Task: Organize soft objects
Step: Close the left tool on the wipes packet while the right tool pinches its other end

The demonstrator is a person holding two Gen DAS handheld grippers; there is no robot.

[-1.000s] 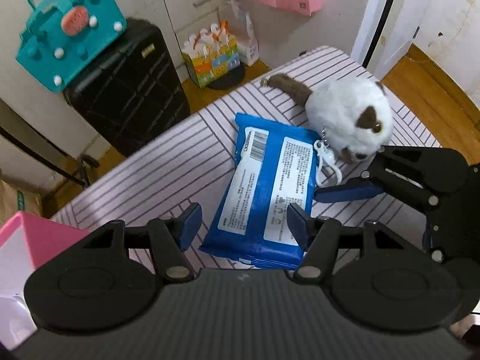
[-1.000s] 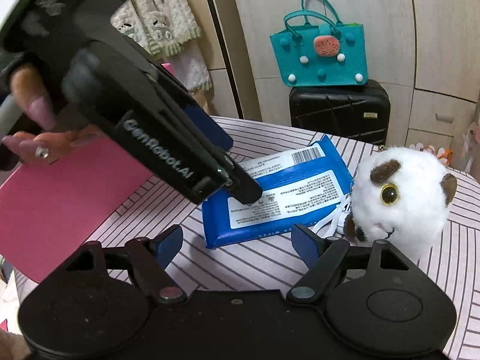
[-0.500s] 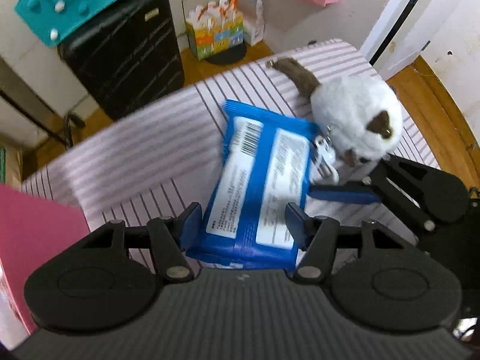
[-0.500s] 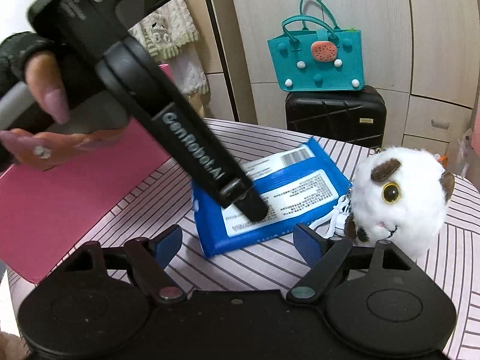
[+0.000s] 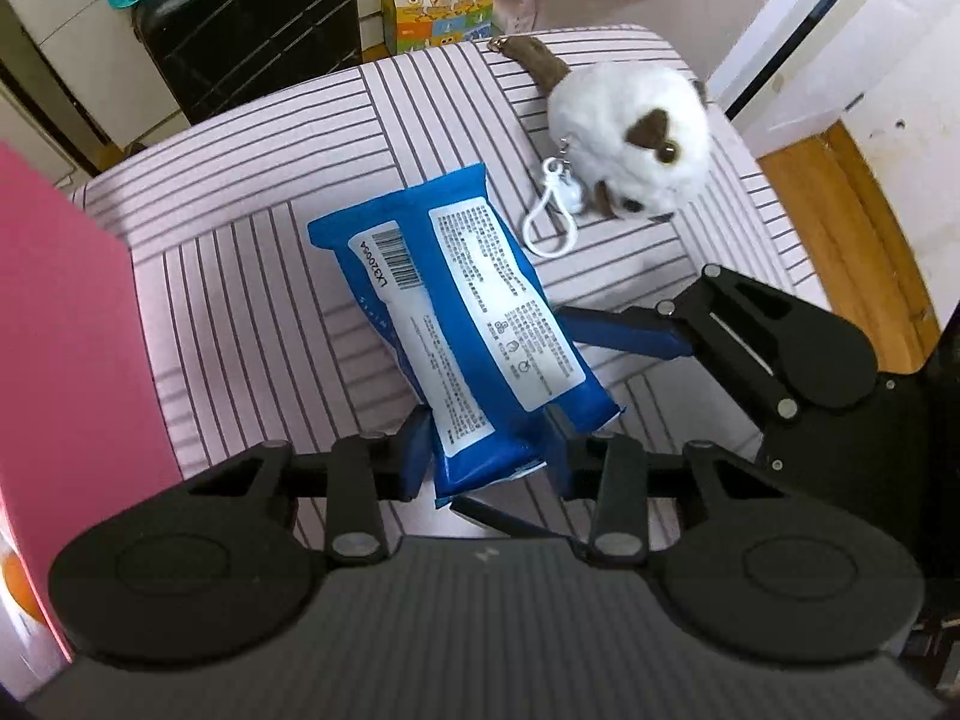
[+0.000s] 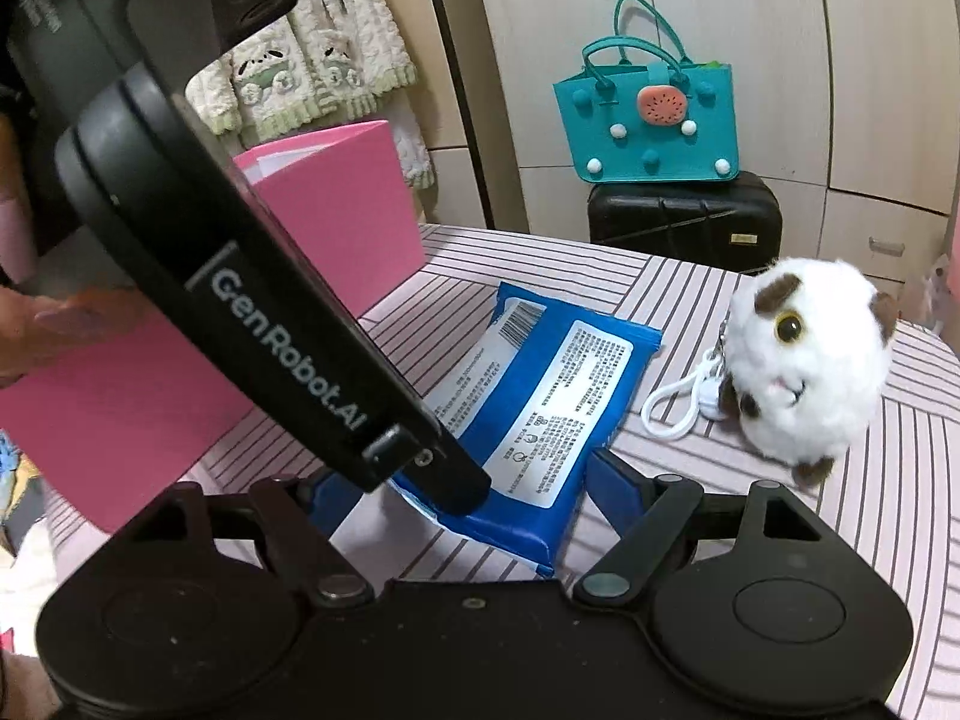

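A blue pack of wipes (image 5: 456, 300) lies slanted on the striped tabletop (image 5: 240, 300), label side up. My left gripper (image 5: 486, 456) points steeply down over its near end. Its jaws are closing, and the pads pinch that end, which bunches up between them. In the right wrist view the left gripper (image 6: 456, 480) crosses from the upper left onto the pack (image 6: 564, 390). My right gripper (image 6: 474, 492) is open, its blue fingers to either side of the pack's near end without pressing it. A white and brown plush toy (image 5: 630, 126) (image 6: 804, 372) with a white clip (image 5: 549, 222) sits just beyond the pack.
A pink folder (image 5: 66, 330) (image 6: 336, 222) stands at the table's left side. Behind the table a teal bag (image 6: 648, 120) rests on a black suitcase (image 6: 684, 222). A printed gift bag (image 5: 438, 0) stands on the floor. Wooden floor shows past the right edge.
The left gripper's jaws narrowed onto the pack's near end and the hand rolled, so the pack now lies slanted. The right gripper came closer to the pack.
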